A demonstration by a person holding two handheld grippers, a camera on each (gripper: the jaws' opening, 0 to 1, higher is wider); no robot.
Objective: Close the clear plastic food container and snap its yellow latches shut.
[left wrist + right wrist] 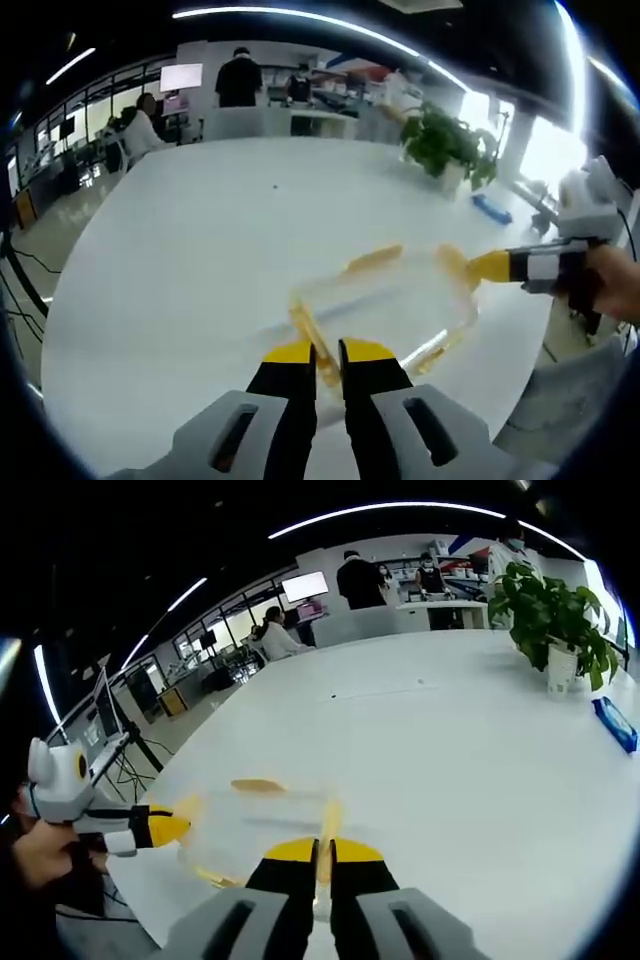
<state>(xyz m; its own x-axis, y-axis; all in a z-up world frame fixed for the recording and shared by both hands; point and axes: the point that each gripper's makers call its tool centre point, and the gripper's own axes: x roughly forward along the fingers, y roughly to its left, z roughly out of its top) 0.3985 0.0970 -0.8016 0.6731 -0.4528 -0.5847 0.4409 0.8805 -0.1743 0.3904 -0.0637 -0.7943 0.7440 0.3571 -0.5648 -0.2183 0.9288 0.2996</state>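
While both claws (328, 358) (324, 852) pinch yellow latches (308, 335), the container (385, 300) rests between them.

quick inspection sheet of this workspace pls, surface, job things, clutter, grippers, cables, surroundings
surface: large white table, mostly bare.
job's things: clear plastic food container with yellow latches lying on the table near its edge; whether the lid is fully seated cannot be told.
clutter: potted plant and a blue object farther back on the table.
grippers: left gripper jaws shut on a yellow latch; right gripper jaws shut on a latch at another side.
cables: dark cables on the floor beside the table.
surroundings: open office, people at desks, a lit screen, ceiling strip lights.
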